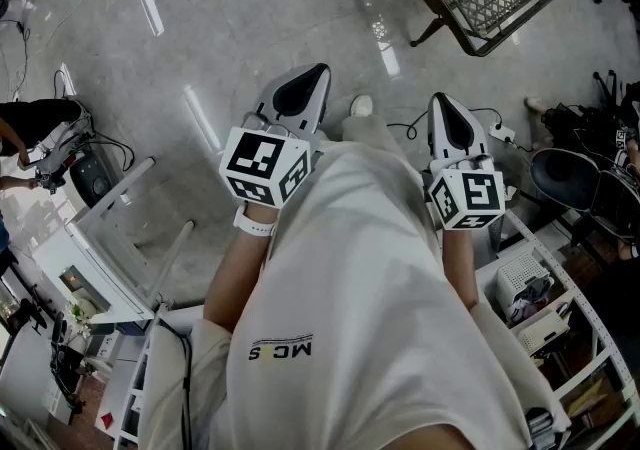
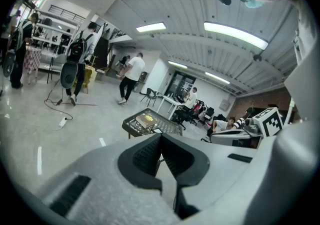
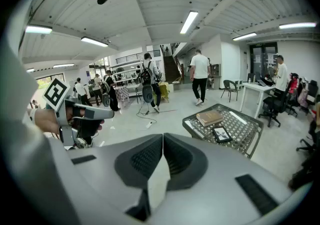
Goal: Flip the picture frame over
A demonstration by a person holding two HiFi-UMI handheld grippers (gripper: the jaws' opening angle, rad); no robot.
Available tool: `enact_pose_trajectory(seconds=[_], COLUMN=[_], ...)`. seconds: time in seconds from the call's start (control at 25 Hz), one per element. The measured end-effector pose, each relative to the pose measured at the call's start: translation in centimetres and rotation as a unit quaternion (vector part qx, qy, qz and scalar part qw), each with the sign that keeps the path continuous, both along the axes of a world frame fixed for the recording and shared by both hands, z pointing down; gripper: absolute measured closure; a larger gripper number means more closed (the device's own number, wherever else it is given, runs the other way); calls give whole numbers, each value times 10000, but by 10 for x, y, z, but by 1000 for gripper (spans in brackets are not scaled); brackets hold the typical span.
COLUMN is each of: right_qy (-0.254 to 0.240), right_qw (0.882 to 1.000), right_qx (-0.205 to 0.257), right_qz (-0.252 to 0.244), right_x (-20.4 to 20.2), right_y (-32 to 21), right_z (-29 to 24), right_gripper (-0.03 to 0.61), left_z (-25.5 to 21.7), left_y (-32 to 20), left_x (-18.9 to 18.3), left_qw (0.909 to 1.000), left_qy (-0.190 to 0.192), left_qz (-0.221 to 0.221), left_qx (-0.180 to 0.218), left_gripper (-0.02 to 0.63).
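Left tool [image 2: 161, 136] and right tool [image 3: 163, 136] are closed, empty; black rectangular picture frame [image 3: 220, 134] lies beside brown book [image 3: 209, 117] on metal-mesh surface [image 3: 241, 128].

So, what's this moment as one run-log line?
left gripper: shut, empty | right gripper: shut, empty | picture frame: lying on mesh table, untouched

White shirt [image 1: 380, 288] bears upside-down print, perhaps "MC S".

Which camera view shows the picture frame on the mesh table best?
The right gripper view: the picture frame lies flat, picture side up, unobstructed, beside a book. The head view shows it small, near the top edge. In the left gripper view I can't make it out.
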State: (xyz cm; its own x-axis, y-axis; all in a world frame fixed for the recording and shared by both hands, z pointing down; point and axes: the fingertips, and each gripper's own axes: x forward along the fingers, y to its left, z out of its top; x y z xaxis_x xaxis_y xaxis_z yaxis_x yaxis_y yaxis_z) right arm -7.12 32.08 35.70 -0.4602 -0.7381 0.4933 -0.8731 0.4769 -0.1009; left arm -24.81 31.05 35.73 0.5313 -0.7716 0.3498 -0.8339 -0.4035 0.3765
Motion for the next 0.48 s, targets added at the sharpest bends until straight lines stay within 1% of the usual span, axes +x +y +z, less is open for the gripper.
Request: enact_pose_trajectory(seconds=[0.12, 0.28, 0.4, 0.48], right_qy=[22, -85, -164, -275], right_qw=[9999, 9990, 9981, 9973], right_qx=[158, 431, 597, 677], right_qz=[-58, -50, -69, -70], right_x=[7, 25, 49, 71], right_y=[10, 7, 11, 16], right_z=[-6, -14, -20, -23], right_gripper=[558, 558, 558, 558], left_z=[-12, -15, -16, -18], left_y=[11, 16, 21, 23], left_x=[23, 53, 81, 104], left_qw=[9996, 9991, 9985, 9983], left_qy=[-143, -240, -340, -338], left_qz=[100, 199, 260, 258], left_qx=[204, 299, 350, 390], left_gripper=[589, 589, 589, 589])
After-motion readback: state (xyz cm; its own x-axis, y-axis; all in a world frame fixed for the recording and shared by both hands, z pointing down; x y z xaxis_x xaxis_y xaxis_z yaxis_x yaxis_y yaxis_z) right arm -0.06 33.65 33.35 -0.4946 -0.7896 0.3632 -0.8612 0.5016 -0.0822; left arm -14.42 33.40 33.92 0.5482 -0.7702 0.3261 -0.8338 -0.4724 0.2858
